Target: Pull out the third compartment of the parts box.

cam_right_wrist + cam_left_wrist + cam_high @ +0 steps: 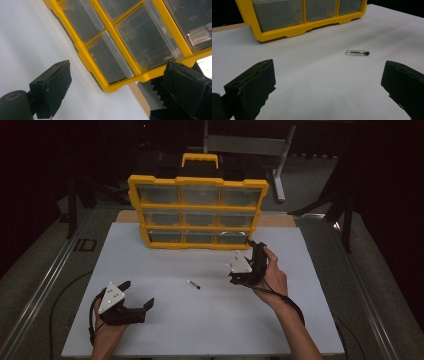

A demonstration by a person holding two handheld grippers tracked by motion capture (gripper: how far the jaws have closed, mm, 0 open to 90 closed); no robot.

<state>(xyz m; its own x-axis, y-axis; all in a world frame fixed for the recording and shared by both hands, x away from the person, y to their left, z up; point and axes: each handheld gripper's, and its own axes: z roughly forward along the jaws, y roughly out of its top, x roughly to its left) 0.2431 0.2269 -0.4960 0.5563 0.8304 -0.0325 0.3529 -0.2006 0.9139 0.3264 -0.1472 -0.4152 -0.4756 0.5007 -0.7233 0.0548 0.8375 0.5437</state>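
- Vial (357, 52): a small clear tube with a dark cap at one end and a thin dark line inside. It lies flat on its side on the white table (165, 320), alone, between my two claws in the high view (193, 284), with its cap pointing away from the organizer.
- Left claw (136, 296): I hold it low over the near left part of the table, jaws spread wide and holding nothing. In the left gripper view the vial lies ahead of the jaws, nearer the right one, not touching either.
- Right claw (256, 245): I hold it just beside the lower right corner of the organizer, tilted. Its jaws stand wide apart and hold nothing.
- Organizer (197, 212): a yellow frame with nine clear drawers in three rows, standing upright at the far side of the table. In the right gripper view the bottom drawers (110, 60) sit close before the jaws.
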